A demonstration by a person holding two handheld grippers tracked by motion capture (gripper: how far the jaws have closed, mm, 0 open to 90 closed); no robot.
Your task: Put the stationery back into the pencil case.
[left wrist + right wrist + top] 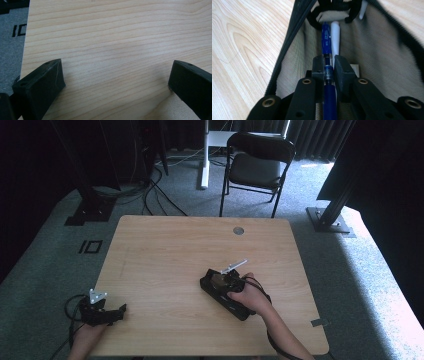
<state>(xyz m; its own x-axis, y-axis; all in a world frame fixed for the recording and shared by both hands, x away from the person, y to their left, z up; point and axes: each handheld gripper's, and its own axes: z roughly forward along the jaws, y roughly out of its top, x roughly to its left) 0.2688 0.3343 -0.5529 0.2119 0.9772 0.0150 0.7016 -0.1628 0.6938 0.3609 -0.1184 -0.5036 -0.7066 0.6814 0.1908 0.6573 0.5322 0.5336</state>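
A black pencil case point(224, 292) lies open on the wooden table point(165, 250), right of centre. Its mesh lining point(377, 50) shows in the right gripper view. My right gripper point(329, 65) reaches down into the case and is shut on a blue pen point(326, 40), which lies lengthwise inside. A white pen point(335, 35) rests right beside the blue one. In the high view my right gripper point(231, 284) sits over the case with a hand on it. My left gripper point(120, 310) rests at the table's front left corner, and its jaws stand wide apart over bare wood point(112, 50).
A black folding chair point(257, 162) stands beyond the far edge of the table. A round cable hole point(238, 230) sits near the far edge. Cables and black stand feet lie on the grey carpet point(45, 245) around the table.
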